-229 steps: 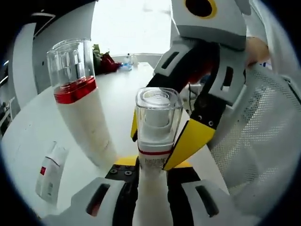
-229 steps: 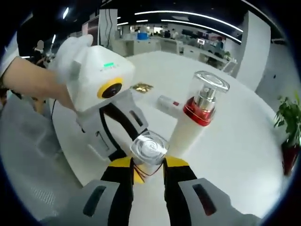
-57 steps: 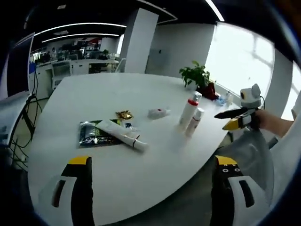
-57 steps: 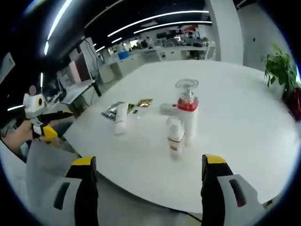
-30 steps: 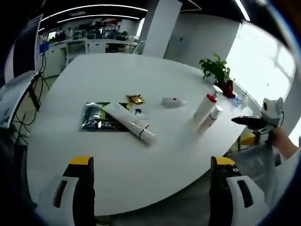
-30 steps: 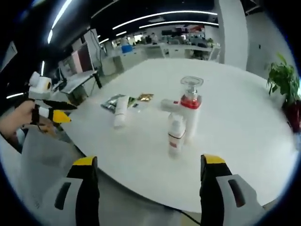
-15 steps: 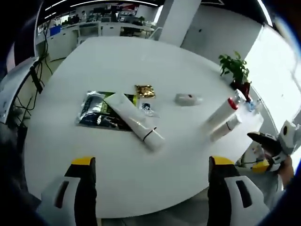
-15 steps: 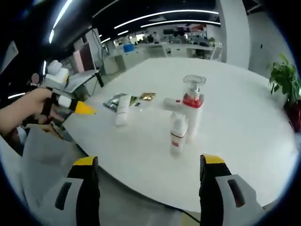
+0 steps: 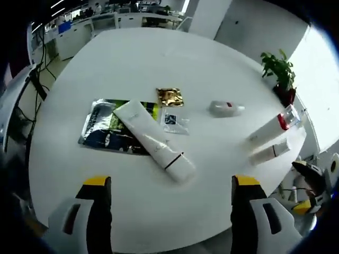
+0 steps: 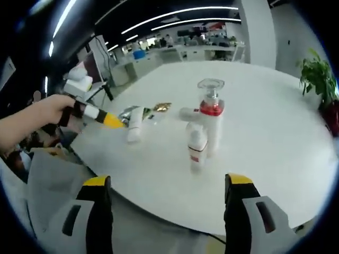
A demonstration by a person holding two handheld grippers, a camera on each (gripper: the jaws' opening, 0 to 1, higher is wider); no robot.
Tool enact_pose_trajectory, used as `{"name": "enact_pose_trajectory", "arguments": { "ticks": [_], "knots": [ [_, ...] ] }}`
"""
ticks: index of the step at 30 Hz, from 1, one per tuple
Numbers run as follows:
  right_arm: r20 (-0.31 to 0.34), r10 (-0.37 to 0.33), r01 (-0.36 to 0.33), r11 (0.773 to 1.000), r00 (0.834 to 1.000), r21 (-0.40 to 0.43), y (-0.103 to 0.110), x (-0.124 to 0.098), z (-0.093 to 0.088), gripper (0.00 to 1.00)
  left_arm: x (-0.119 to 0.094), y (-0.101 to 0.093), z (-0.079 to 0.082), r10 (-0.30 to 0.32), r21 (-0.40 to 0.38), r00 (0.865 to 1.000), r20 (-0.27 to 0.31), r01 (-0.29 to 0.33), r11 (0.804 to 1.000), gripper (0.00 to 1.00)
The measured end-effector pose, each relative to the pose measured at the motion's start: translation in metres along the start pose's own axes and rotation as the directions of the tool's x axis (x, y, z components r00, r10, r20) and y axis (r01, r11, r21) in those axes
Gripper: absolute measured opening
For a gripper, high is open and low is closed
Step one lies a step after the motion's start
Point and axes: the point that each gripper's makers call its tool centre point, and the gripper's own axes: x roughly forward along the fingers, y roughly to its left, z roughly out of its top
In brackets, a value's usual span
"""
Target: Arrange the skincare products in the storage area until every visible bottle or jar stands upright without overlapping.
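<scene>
My left gripper (image 9: 167, 211) fingers apart, nothing between them, above white desk (image 9: 106, 58). Ahead: white tube (image 9: 153, 140) lying diagonally across foil pouch (image 9: 108, 127), gold packet (image 9: 169, 97), small bottle (image 9: 226, 108) on side. My right gripper (image 10: 167, 211) fingers apart; red-collared pump bottle (image 10: 210, 124) and short bottle (image 10: 196, 150) upright, just beside each other.

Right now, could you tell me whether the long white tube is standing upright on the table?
No, the long white tube lies flat, resting partly across the foil packet.
</scene>
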Motion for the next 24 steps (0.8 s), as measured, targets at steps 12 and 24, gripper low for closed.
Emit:
{"name": "enact_pose_trajectory", "arguments": {
  "ticks": [12,24],
  "knots": [
    [0.004,0.009,-0.009,0.999,1.0,0.03,0.0,0.0,0.0,0.87,0.032,-0.002,0.025,0.064,-0.081,0.996,-0.06,-0.069,0.994,0.82],
    [0.014,0.012,-0.013,0.999,1.0,0.046,0.0,0.0,0.0,0.86,0.05,0.019,0.036,0.158,-0.155,0.984,-0.087,-0.17,0.973,0.76]
  ]
}}
